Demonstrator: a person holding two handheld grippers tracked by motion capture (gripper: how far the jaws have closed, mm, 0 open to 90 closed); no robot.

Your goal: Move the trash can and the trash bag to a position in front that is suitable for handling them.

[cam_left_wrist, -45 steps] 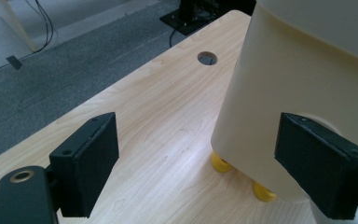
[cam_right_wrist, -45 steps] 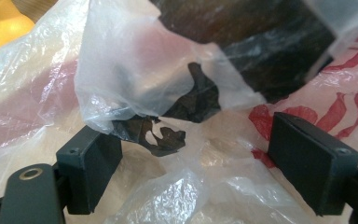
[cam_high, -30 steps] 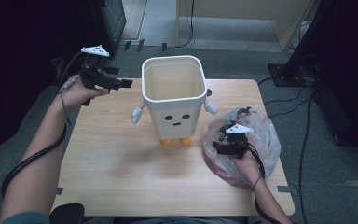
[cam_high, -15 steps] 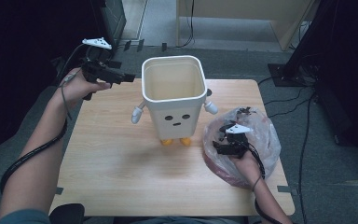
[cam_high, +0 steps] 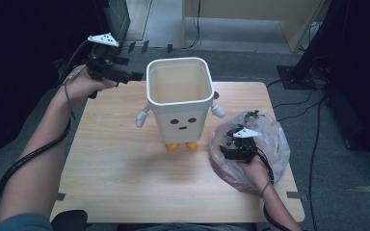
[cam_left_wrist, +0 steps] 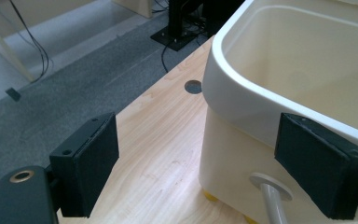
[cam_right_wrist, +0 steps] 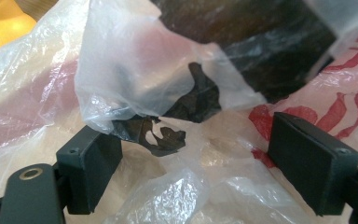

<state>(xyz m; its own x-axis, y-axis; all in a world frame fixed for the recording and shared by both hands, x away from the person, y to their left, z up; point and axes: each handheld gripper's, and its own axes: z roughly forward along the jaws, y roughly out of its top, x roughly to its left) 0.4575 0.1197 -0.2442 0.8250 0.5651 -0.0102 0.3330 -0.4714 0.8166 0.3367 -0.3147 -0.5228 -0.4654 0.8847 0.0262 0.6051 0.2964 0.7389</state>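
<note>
A cream bin (cam_high: 180, 96) shaped like a small robot, with a drawn face, stubby arms and yellow feet, stands upright mid-table. My left gripper (cam_high: 133, 75) hovers off its upper left, jaws open and pointing at it. In the left gripper view the open left gripper (cam_left_wrist: 205, 158) frames the bin's rim and wall (cam_left_wrist: 242, 93), touching nothing. A crumpled translucent plastic bag (cam_high: 267, 144) with red and black print lies at the table's right. My right gripper (cam_high: 227, 143) rests on it, and the open right gripper (cam_right_wrist: 203, 161) has loose bag film (cam_right_wrist: 168, 140) between its jaws.
The wooden table (cam_high: 125, 163) has bare surface in front of and left of the bin. A cable hole (cam_left_wrist: 193, 86) sits near its far edge. One yellow bin foot (cam_right_wrist: 0, 18) lies close beside the bag. Cables and stand bases cover the floor beyond.
My left gripper has risen slightly and shifted a little toward the bin's rim. The right gripper and the bag have stayed in place.
</note>
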